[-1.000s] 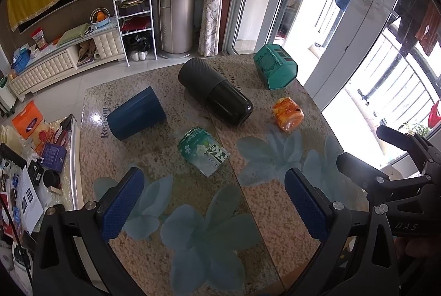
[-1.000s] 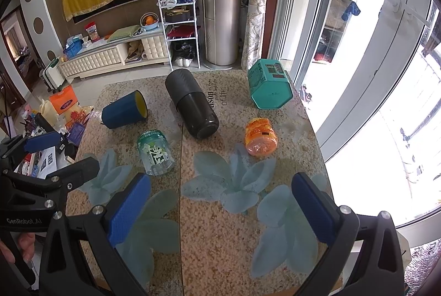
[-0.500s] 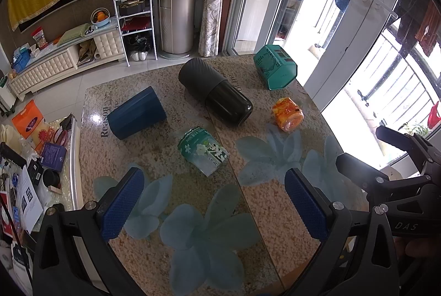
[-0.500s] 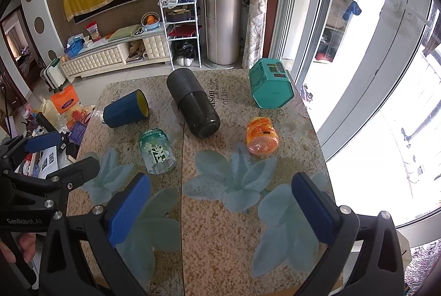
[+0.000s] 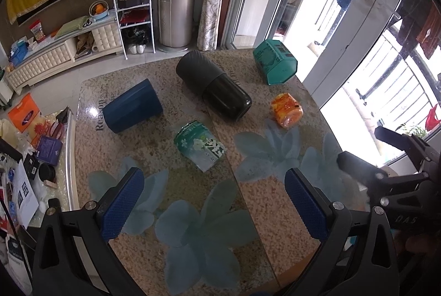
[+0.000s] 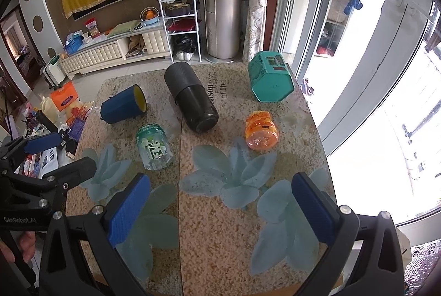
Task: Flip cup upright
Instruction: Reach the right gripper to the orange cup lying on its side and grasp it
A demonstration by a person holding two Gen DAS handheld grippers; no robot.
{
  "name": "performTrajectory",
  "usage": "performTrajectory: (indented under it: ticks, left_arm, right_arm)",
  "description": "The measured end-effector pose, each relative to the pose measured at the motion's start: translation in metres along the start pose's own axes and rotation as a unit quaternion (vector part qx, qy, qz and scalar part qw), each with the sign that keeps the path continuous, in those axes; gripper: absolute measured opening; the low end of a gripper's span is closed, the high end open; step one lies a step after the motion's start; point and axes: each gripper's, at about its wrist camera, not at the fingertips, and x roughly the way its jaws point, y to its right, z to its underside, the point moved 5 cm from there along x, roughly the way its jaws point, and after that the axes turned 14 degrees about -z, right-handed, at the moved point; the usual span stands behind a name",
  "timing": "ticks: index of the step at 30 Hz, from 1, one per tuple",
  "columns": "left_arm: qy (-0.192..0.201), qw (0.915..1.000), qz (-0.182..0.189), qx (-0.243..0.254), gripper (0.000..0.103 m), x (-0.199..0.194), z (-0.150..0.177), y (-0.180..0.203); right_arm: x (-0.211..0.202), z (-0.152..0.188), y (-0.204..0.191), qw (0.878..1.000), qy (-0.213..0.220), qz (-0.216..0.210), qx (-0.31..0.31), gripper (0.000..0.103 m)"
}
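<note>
Granite-look table (image 5: pixel 308 213) with pale blue flower prints and a seam down the middle. Five things lie on it, all on their sides, none touching.

Blue cup (image 5: pixel 131 106), the task's thing: on its side at the far left of the table, yellow inside showing in the right wrist view (image 6: pixel 124 104), mouth turned toward the black flask. It rests beside printed lettering on the tabletop.

Black flask (image 5: pixel 213 89): lying slantwise near the table's middle, matte upper part pointing away, glossy end nearer the cameras. Just right of the cup, apart from it.

Green jar (image 5: pixel 200 144): on its side, nearer the cameras than the cup, between the cup and the left gripper's fingers.

Orange jar (image 5: pixel 286 110): on its side on the right half, well apart from the cup.

Teal box (image 5: pixel 275 65): six-sided, at the far right corner, tipped over.

Left gripper (image 5: pixel 217 202): fingers spread wide, nothing between the blue pads, hovering above the near table edge. Well short of the cup.

Right gripper (image 6: pixel 222 207): also spread wide and empty, above the near edge.

Each gripper shows at the edge of the other's view.
</note>
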Motion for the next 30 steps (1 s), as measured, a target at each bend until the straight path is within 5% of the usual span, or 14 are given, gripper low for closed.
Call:
performTrajectory:
  ticks: [12,30]
  left_arm:
    - [-0.005,0.9977,0.051,-0.044,0.103,0.010,0.002,-0.002]
    - [-0.021,0.9947,-0.003,-0.101,0.103,0.047,0.006,-0.017]
  right_arm:
    - [0.019,-0.016,0.031,0.999,-0.034,-0.007,0.023,0.103]
    - [0.096,-0.055,0.077,0.991,-0.132,-0.016,0.025,0.103]
